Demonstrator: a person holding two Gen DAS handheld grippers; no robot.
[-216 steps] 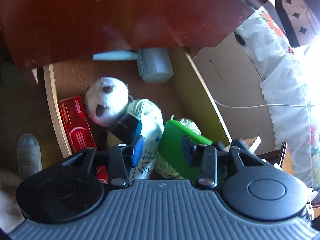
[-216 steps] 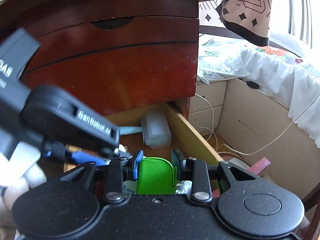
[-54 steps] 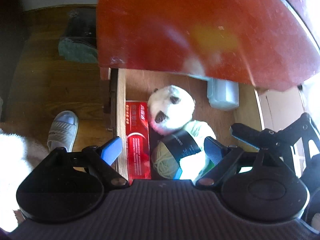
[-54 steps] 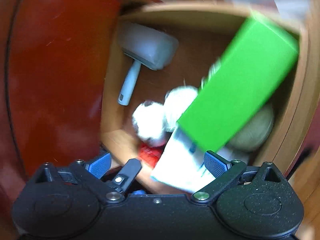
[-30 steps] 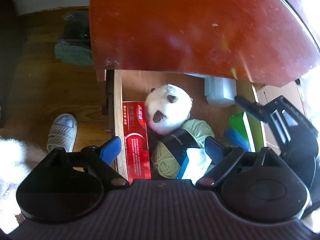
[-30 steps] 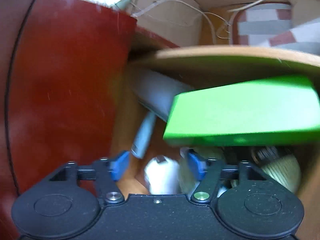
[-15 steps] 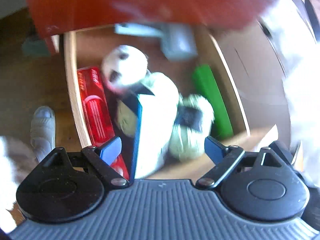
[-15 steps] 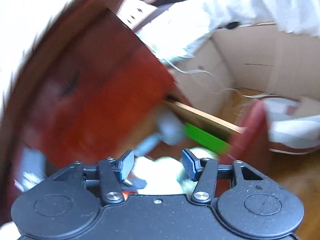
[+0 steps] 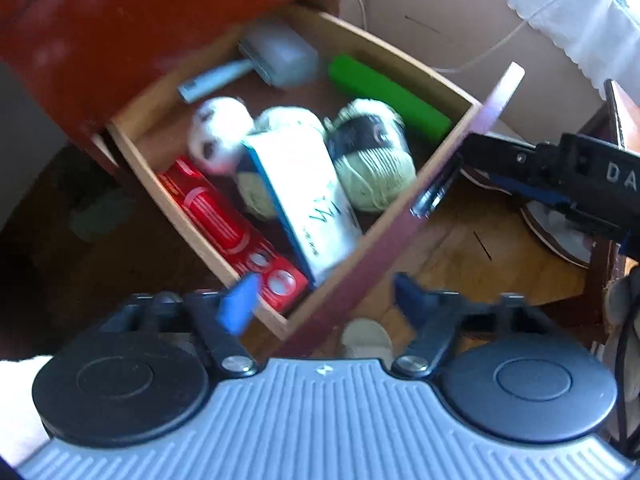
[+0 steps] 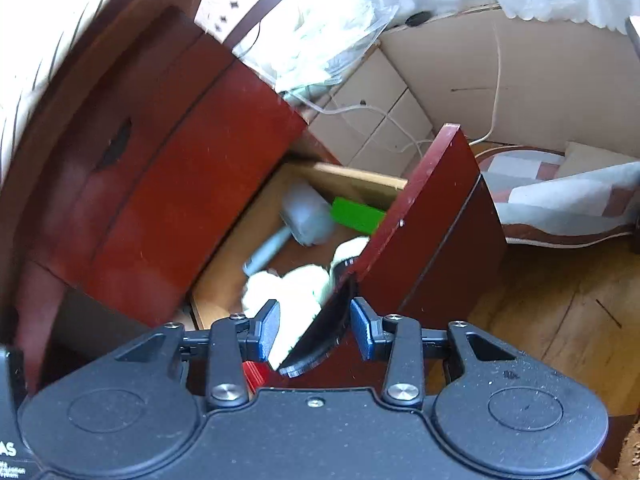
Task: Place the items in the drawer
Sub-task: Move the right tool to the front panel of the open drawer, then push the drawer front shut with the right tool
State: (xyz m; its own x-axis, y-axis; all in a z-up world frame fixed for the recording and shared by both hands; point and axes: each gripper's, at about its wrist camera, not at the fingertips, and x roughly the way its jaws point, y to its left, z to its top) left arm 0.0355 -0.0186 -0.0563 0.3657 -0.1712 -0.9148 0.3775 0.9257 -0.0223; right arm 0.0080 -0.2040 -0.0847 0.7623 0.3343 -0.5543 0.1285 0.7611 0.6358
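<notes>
Right tongs [image 9: 434,196], marked "DA", straddle the drawer [image 9: 400,236] front's handle [image 10: 320,332], spread; left tongs [image 9: 324,300] spread, empty.

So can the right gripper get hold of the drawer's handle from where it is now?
Probably yes. The right gripper is open, its pads on either side of the dark handle on the drawer front, with nothing between them. Whether the pads touch it can't be told.

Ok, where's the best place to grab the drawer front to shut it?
Take the drawer front at the dark crescent recess in its top edge, coming from above. The panel is thin and upright there, and the open right gripper straddles that spot.
</notes>
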